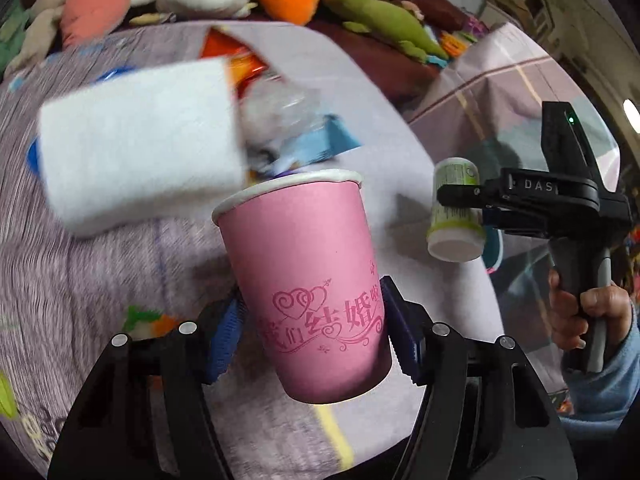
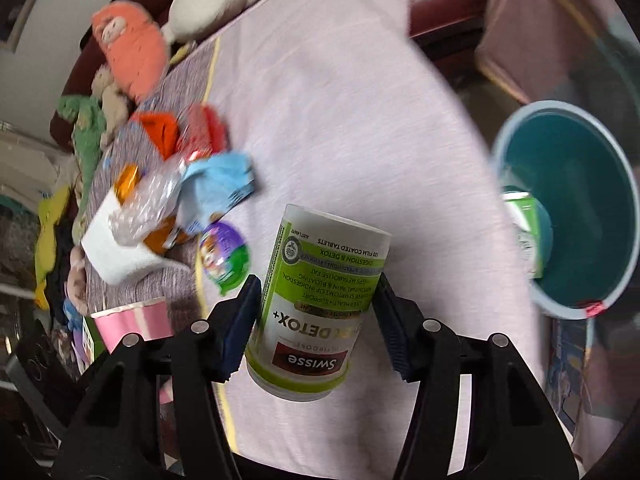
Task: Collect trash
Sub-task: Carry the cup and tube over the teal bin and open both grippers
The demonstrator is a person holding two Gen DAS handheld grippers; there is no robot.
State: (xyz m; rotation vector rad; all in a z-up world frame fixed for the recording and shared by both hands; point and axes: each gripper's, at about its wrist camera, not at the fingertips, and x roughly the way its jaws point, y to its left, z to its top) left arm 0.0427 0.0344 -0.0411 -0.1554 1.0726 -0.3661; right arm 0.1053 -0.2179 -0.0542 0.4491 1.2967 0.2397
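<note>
My left gripper (image 1: 316, 328) is shut on a pink paper cup (image 1: 308, 280) and holds it above the table; the cup also shows in the right wrist view (image 2: 132, 322). My right gripper (image 2: 316, 320) is shut on a green and white Swisse pill bottle (image 2: 316, 304), held upside down; the bottle (image 1: 454, 216) and the right gripper (image 1: 460, 200) also show in the left wrist view. A teal bin (image 2: 580, 208) stands to the right, below the table edge, with a green and white item (image 2: 524, 232) inside. A trash pile lies on the table: a white box (image 1: 140, 148), crumpled clear plastic (image 2: 152, 200), a blue wrapper (image 2: 216, 188).
The table has a pale lilac cloth (image 2: 340, 120). Plush toys (image 1: 368, 12) line the dark red sofa behind it. A round purple and green lid (image 2: 226, 256) and orange and red wrappers (image 2: 180, 132) lie near the pile. A cloth-covered piece of furniture (image 1: 500, 80) stands to the right.
</note>
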